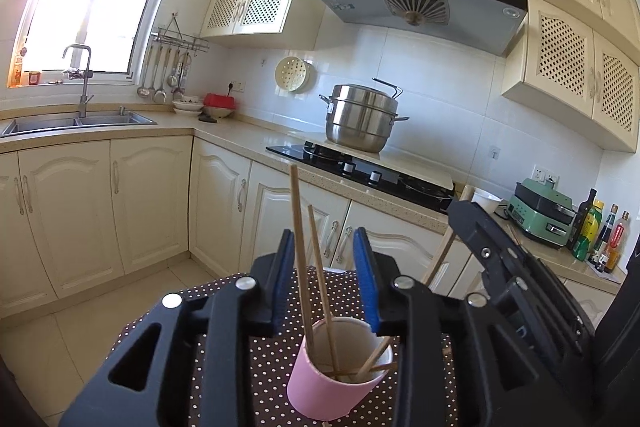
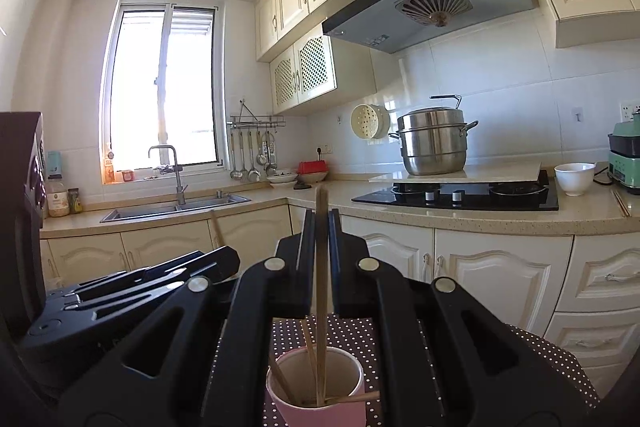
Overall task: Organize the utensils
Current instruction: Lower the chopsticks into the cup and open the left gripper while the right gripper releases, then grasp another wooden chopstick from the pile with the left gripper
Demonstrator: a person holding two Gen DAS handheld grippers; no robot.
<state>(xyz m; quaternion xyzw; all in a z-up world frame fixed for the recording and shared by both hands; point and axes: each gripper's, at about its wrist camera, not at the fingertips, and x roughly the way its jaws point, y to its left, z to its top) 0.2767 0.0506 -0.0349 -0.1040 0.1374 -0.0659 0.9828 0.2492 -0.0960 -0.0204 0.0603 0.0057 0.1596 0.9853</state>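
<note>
My right gripper (image 2: 319,227) has its jaws clenched on one wooden chopstick (image 2: 321,291), which stands near upright with its lower end inside the pink cup (image 2: 320,409). My left gripper (image 1: 325,251) has its jaws released, the blue pads (image 1: 366,279) well apart, with two chopsticks (image 1: 298,235) rising in the gap between them; whether either touches a pad I cannot tell. Those two sticks lean in the same cup (image 1: 336,383), and further sticks lie slanted against its inner wall. The cup stands on a brown cloth with white dots (image 1: 264,355) covering the tabletop directly beneath both grippers. Beyond, on the kitchen counter (image 2: 520,215), sit a black hob (image 2: 460,197), a steel steamer pot (image 2: 434,143), a white bowl (image 2: 575,178) and a further pair of chopsticks (image 2: 621,203) near the bowl.
</note>
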